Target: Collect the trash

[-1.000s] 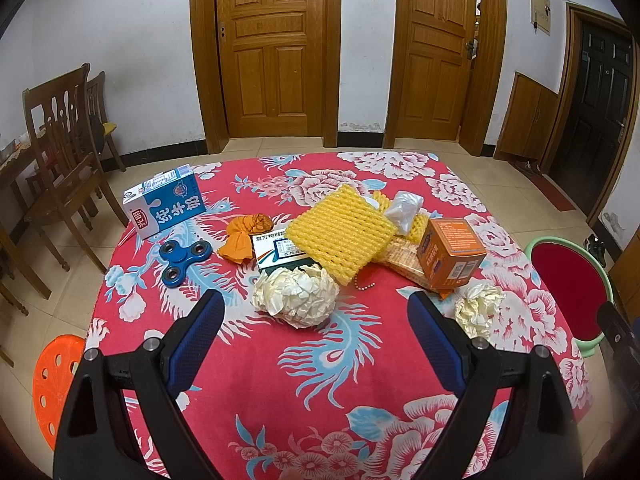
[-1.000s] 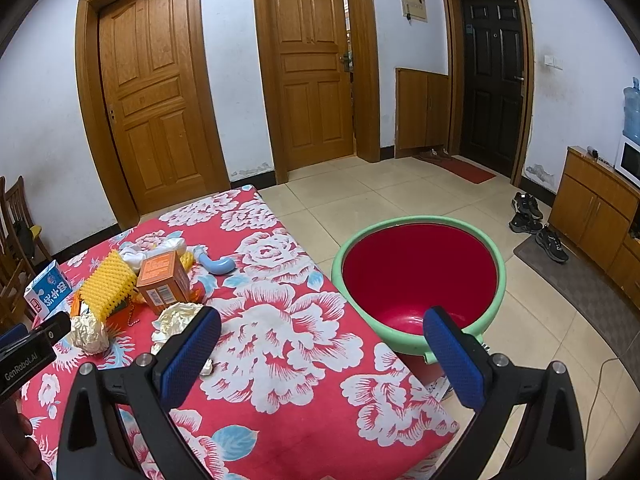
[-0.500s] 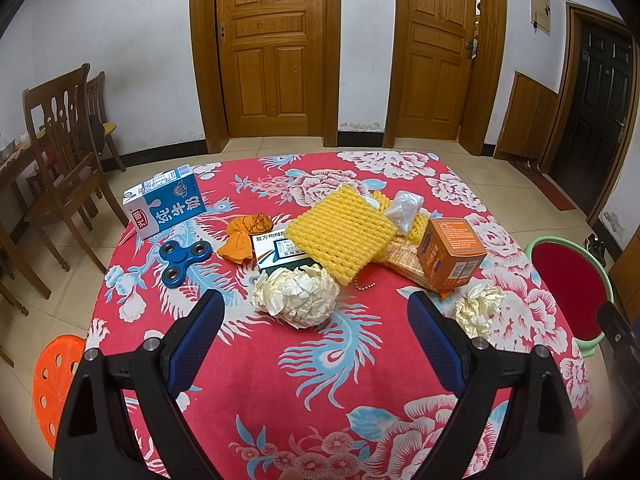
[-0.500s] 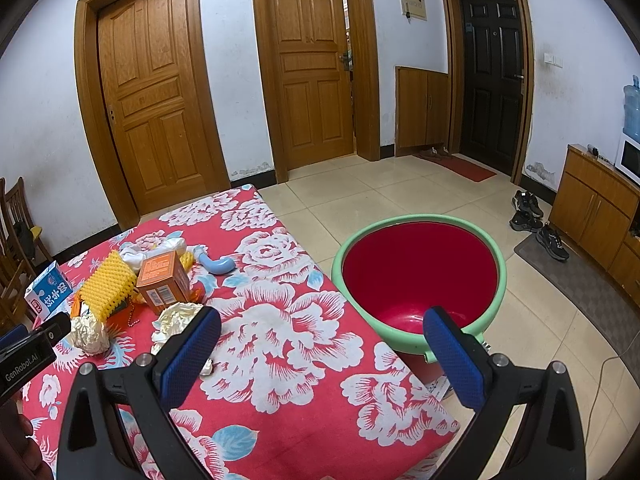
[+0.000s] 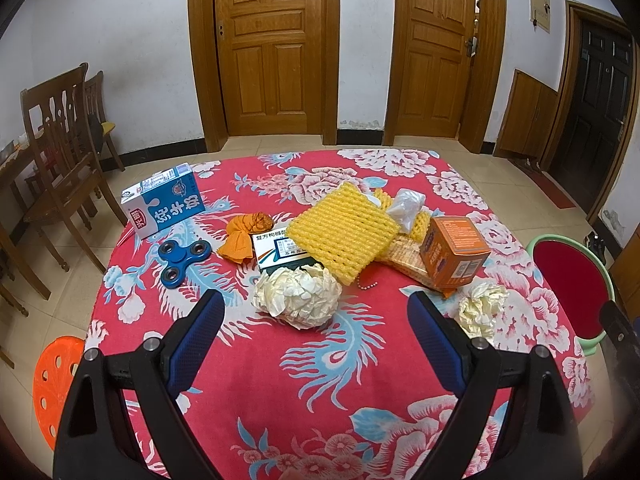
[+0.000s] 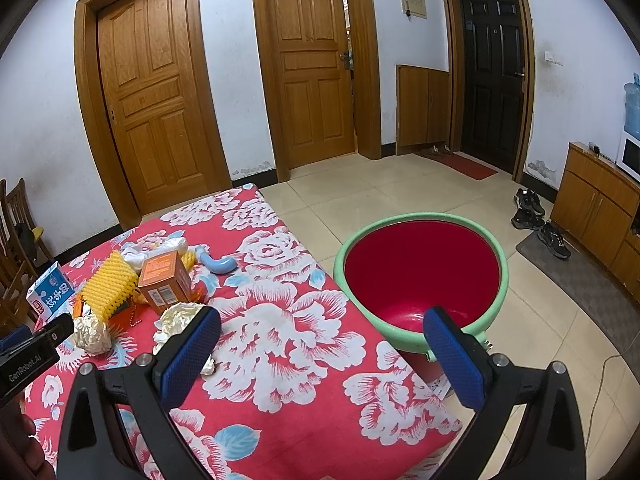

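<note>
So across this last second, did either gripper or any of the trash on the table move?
Nothing visibly changed. The left gripper and right gripper stay open and empty above the table; the crumpled paper ball and red basin lie where they were.

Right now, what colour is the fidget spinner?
Blue; the fidget spinner shows best in the left wrist view.

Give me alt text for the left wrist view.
The open left gripper hovers over a red floral table, facing a large crumpled paper ball. Beyond lie a yellow foam net, orange box and blue milk carton.
</note>
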The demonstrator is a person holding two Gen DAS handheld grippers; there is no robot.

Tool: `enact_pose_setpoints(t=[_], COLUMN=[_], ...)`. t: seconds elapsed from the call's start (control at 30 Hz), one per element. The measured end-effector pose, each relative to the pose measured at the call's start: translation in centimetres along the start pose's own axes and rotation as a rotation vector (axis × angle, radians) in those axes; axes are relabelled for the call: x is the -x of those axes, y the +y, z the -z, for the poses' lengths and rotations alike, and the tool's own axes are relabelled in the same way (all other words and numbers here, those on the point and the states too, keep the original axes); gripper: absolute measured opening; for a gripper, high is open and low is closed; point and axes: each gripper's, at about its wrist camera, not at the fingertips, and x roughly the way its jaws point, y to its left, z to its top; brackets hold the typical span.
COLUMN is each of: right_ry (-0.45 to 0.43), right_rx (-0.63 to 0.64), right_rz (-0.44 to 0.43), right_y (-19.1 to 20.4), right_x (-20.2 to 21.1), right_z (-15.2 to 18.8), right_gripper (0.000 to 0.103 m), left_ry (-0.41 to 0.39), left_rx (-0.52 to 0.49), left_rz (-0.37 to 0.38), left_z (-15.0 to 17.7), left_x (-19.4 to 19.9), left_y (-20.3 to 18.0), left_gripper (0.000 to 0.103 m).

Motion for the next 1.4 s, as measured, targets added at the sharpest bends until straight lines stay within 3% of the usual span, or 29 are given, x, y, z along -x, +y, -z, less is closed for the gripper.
enact_pose_setpoints(t=[0.23,0.63,1.1,1.4], right_ry=[0.007,0.021,0.2,0.271], right_rx=[-0.005,-0.014,0.053,0.098], right_rz=[-0.028,-0.103,-0.185,-0.202], right_y=[0.7,2.2,5.7,7.1], right_x=[-0.2,-1.7,-6.6,-9.2], right_z=[0.0,-0.3,0.5,1.2], right_gripper=[0.103,0.103,0.103,0.103], left_ry=[0.016,0.034,0.111,0.179], left_rx=[-0.005,-0.021,-0.038,-0.021], left_rz=[0.001,-0.005,0.088,0.139], left_z=[0.4,-2.1,-4.1,-4.2], left_x=[-1.1,-3.4,-8.7,-11.7], left_y=[0.9,3.3,2.4,2.0], left_gripper=[0.093,0.093,0.09,0.066])
